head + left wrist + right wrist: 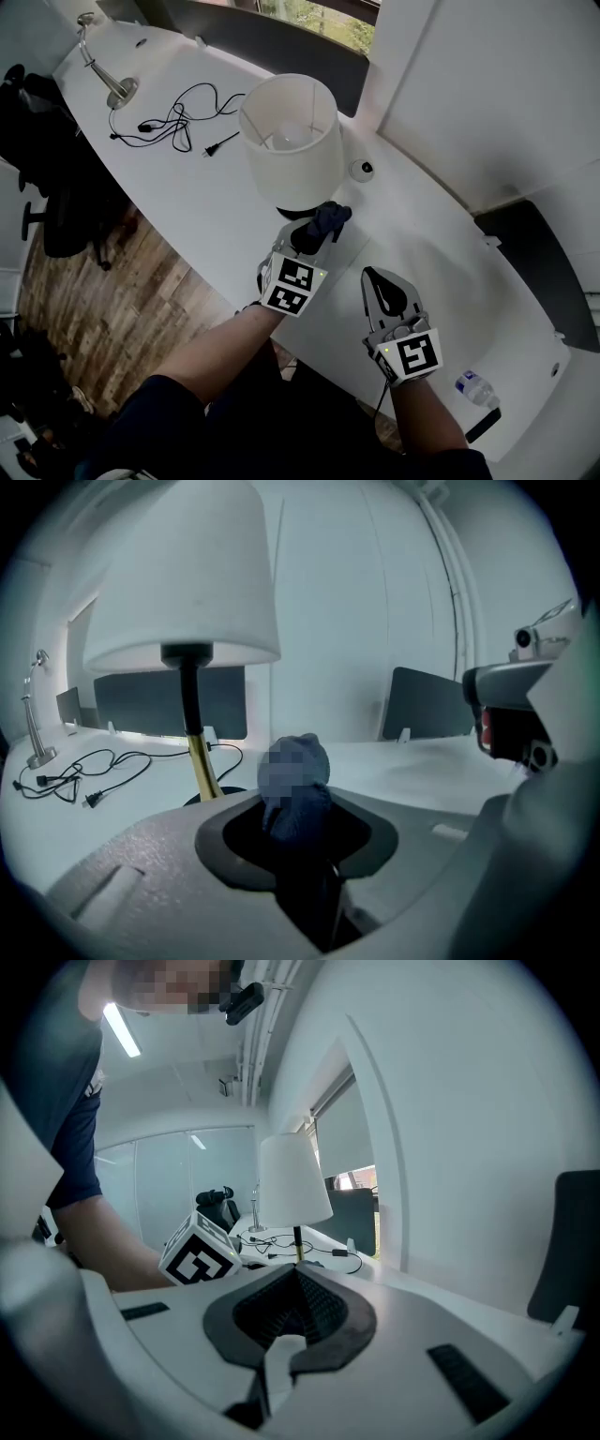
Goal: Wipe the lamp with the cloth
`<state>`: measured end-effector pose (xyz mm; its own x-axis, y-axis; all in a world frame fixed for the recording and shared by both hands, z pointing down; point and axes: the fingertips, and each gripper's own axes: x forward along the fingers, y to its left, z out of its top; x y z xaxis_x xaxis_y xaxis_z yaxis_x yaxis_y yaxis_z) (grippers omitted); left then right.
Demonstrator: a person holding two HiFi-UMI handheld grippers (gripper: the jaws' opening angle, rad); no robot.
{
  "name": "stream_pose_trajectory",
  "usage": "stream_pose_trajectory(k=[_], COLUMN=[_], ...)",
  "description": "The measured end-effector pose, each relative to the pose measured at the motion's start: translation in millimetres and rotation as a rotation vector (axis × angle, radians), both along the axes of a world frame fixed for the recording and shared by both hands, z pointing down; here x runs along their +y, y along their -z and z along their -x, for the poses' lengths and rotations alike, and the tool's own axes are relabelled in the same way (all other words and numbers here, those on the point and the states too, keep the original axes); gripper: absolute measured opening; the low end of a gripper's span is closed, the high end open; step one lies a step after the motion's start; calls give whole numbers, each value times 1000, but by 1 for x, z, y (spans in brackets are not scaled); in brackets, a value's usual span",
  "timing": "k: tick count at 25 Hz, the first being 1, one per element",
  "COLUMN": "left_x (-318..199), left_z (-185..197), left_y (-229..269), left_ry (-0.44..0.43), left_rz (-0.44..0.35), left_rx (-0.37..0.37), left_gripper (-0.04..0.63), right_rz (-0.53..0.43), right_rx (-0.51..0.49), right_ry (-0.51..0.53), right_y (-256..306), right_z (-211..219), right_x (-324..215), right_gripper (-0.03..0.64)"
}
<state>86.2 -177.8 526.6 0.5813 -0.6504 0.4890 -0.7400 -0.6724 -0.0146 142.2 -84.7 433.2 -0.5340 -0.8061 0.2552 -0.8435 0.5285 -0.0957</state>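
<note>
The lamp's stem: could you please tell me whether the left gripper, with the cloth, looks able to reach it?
Probably yes. The left gripper, shut on the cloth, sits close beside the lamp's stem below the shade, with nothing visible between them.

A dark blue cloth [330, 217] is gripped by the left gripper [312, 234] beside the base of the white-shaded lamp [291, 141] on the white table [187, 202].

Bright daylight from the window [323, 19] behind the lamp [291, 141]; the table [206, 202] beside it glares; gripper views curve into dark corners, tinted bluish, foreground soft.
</note>
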Motion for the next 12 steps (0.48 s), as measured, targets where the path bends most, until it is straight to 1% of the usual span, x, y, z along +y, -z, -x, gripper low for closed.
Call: stream_pose_trajectory(k=[8, 12], left_x=[35, 46], left_z=[20, 28], left_y=[52, 78], left_ry=[-49, -63], left_rz=[-49, -72], left_rx=[14, 29], left_gripper=[118, 117], right_rz=[9, -16], right_rx=[0, 22], right_ry=[5, 2], right_y=[24, 34], right_z=[17, 20], right_x=[24, 31], right_gripper=[9, 9])
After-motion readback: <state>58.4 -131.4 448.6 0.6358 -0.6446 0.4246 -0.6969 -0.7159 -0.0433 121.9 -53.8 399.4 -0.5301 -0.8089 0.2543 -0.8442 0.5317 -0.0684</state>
